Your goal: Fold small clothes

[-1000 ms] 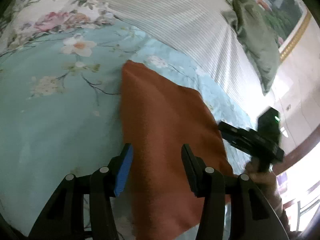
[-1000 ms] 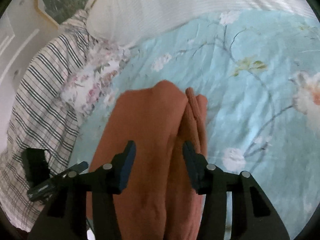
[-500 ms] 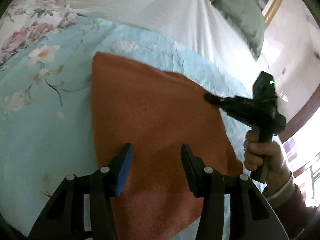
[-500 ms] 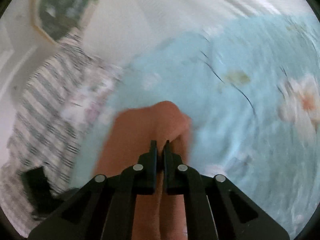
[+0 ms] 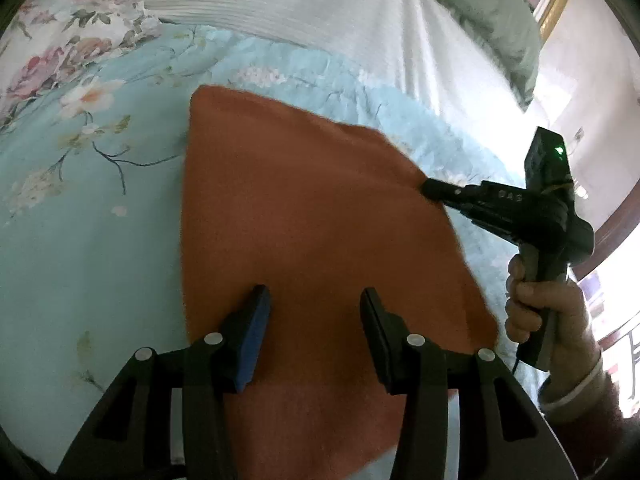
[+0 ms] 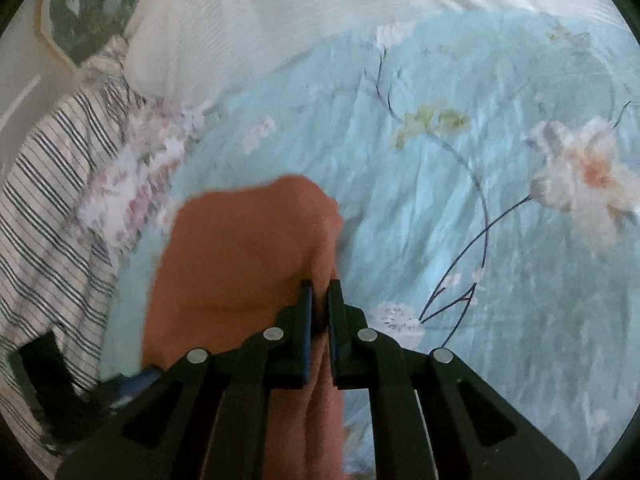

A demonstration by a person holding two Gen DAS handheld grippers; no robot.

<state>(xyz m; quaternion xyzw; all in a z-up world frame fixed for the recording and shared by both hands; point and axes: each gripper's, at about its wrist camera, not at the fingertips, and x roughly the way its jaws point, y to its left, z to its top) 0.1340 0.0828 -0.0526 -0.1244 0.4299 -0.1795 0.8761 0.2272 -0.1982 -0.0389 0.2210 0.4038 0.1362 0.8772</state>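
An orange cloth (image 5: 316, 220) lies spread on a light blue floral bedspread (image 5: 88, 220). My left gripper (image 5: 314, 312) is open and hovers over the cloth's near part. My right gripper (image 6: 320, 300) is shut on the cloth's edge (image 6: 248, 248). In the left wrist view the right gripper (image 5: 430, 190) pinches the cloth's right corner, held by a hand (image 5: 540, 312). The left gripper shows as a dark shape in the right wrist view (image 6: 60, 400) at lower left.
A white striped sheet (image 5: 340, 12) and a grey-green pillow (image 5: 496, 20) lie at the back. A dark-striped blanket (image 6: 52, 200) and a flowered pillow (image 6: 132, 184) lie left of the cloth. A framed picture (image 6: 80, 8) hangs on the wall.
My right gripper has closed on the cloth's edge and pulled it out to the right. The cloth is now spread wider. My left gripper stays open over it.
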